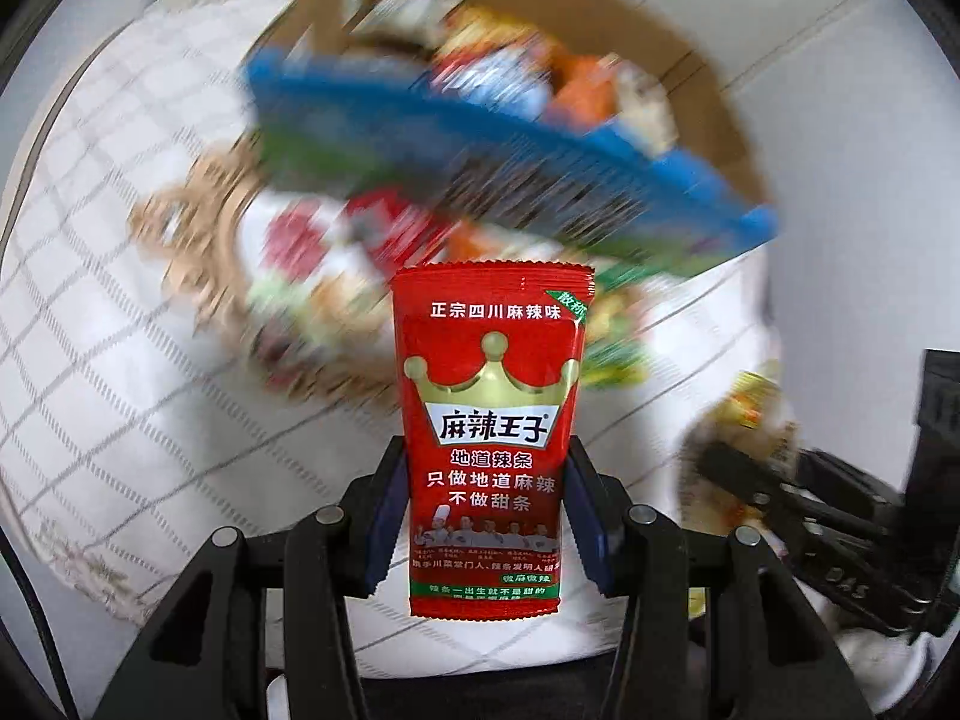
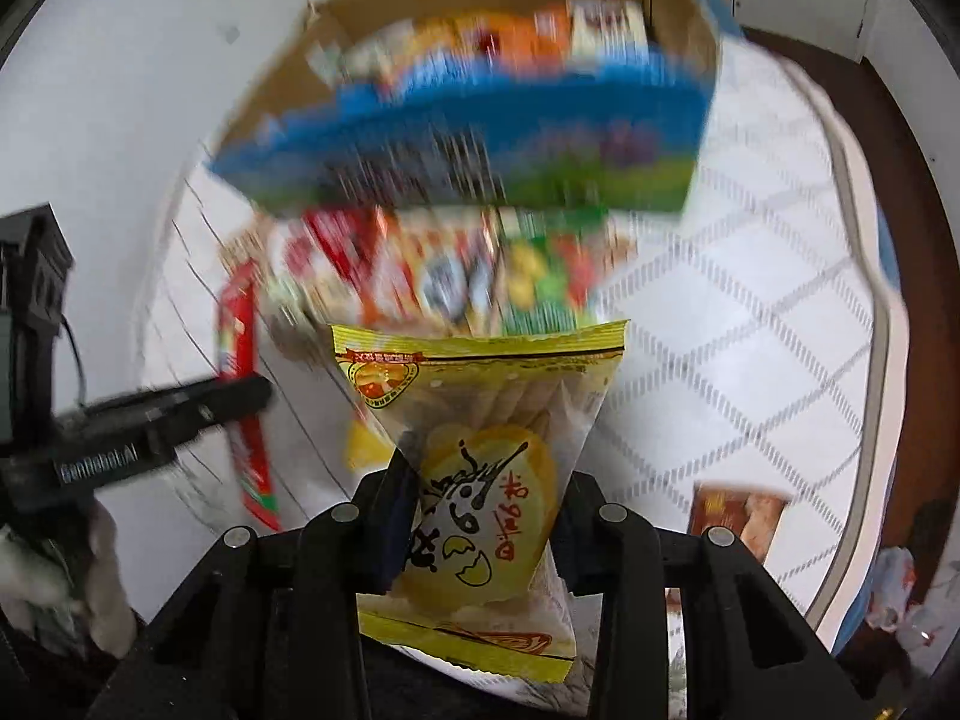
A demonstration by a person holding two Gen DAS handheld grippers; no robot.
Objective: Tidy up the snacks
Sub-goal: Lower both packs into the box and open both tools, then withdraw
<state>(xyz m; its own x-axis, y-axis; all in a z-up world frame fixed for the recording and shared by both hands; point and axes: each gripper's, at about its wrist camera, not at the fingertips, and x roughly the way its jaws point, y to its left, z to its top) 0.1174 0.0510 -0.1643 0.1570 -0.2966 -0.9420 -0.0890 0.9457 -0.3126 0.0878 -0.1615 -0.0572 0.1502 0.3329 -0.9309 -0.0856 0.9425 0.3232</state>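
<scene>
Red packet (image 1: 486, 432): upright, gold crown print, clamped at its lower half.
Yellow packet (image 2: 480, 456): upright, pinched mid-body (crackers visible).
Snack pile (image 2: 444, 276): blurred, below.

We read this as home, likely bedroom: quilted white mattress (image 2: 750, 324) with piped edge, brown floor (image 2: 918, 312) beside it, cardboard box (image 2: 270, 90) of snacks (image 2: 480, 276) on bed. White wall (image 1: 810, 42) behind.

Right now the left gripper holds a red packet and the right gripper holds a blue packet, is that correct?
Not quite. The left gripper does hold the red packet, but the right gripper holds a yellow packet, as the right wrist view shows.
</scene>
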